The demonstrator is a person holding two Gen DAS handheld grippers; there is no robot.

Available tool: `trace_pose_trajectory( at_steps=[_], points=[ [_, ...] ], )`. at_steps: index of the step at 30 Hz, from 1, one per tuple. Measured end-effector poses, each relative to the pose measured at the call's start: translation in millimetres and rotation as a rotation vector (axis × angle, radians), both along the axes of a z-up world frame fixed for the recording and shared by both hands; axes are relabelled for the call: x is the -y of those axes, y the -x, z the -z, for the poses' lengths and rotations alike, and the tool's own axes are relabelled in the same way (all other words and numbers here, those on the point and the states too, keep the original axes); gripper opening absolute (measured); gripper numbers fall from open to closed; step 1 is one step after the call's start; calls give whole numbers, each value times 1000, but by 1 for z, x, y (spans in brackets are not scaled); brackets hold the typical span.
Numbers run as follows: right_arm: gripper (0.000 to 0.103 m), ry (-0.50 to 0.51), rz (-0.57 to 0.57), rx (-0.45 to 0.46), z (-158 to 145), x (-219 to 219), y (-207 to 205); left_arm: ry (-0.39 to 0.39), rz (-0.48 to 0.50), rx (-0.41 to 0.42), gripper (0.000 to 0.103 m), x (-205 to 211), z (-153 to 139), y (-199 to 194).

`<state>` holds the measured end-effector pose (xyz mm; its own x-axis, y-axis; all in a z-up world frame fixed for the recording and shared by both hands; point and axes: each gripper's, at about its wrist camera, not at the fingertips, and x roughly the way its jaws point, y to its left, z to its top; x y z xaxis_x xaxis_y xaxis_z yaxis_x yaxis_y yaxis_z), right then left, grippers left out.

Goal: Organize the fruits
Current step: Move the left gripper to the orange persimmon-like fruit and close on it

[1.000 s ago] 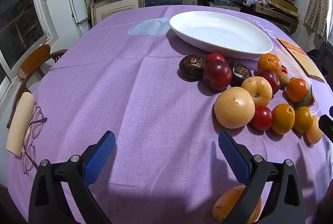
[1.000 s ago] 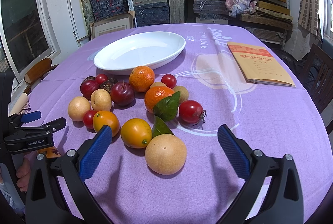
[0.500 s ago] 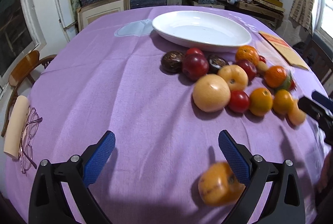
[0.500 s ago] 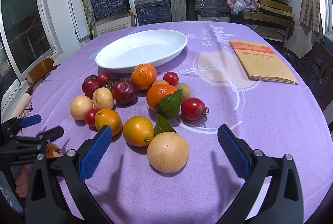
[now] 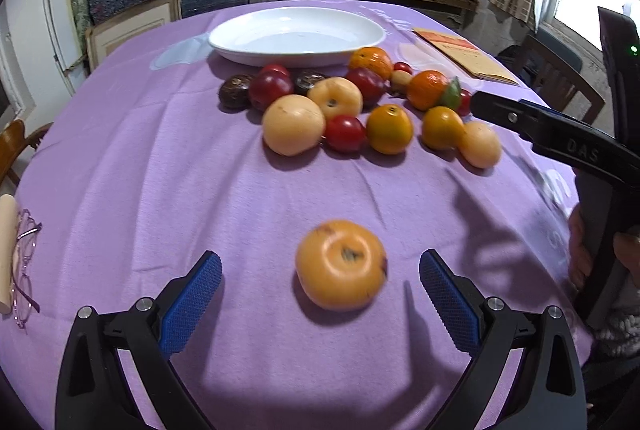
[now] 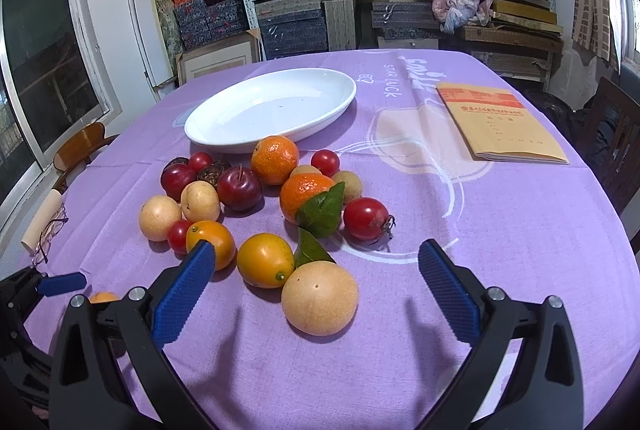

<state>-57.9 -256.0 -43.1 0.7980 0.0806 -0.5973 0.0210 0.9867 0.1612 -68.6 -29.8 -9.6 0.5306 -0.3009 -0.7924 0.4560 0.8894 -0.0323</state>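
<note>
A lone orange fruit (image 5: 341,264) lies on the purple cloth between the wide-apart blue pads of my left gripper (image 5: 320,294), which is open and not touching it. Beyond it sits a cluster of several fruits (image 5: 344,106) in front of an empty white oval plate (image 5: 296,35). In the right wrist view, my right gripper (image 6: 316,286) is open over a pale round fruit (image 6: 319,299) at the near edge of the same cluster (image 6: 256,198); the plate (image 6: 272,110) lies behind. The right gripper shows in the left wrist view as a black finger (image 5: 552,134).
A tan booklet (image 6: 498,122) lies at the table's right side. Glasses (image 5: 22,270) and a cream roll (image 5: 6,250) rest at the left edge. Wooden chairs (image 6: 80,150) stand around the table. Shelves of boxes fill the back wall. A hand (image 5: 580,250) holds the right gripper.
The left gripper has swung right, so the lone orange fruit now sits centred between its pads instead of behind the right finger. The right gripper has edged slightly closer to the fruit.
</note>
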Motion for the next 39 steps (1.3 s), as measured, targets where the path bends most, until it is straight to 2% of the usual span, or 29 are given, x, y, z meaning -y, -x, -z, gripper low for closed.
trace_pose_trajectory(
  at_steps=[7,10,12,17,21,26,33,37,39],
  points=[
    [99,-2,-1,8,-1,1,2,65,-13,-71,100,0,6,-12],
    [99,-5,-1,8,-1,1,2,63,-22,-94,99,4,10,-18],
    [99,-3,-1,8,-1,1,2,48,-20,-88,96,8,11,-19],
    [99,-4,-3,9,-1,1,2,13,-25,-65,77,12,11,-19],
    [99,-5,-2,8,-1,2,2,11,-18,-65,76,14,11,-20],
    [99,-4,-2,7,-2,2,1,16,-14,-59,64,14,9,-21],
    [99,-6,-3,3,-1,1,0,15,14,-58,61,14,9,-15],
    [99,-5,-4,2,-1,-1,0,35,12,-67,47,10,9,-15],
    [99,-8,-3,1,-1,0,0,41,18,-77,45,9,8,-15]
  ],
)
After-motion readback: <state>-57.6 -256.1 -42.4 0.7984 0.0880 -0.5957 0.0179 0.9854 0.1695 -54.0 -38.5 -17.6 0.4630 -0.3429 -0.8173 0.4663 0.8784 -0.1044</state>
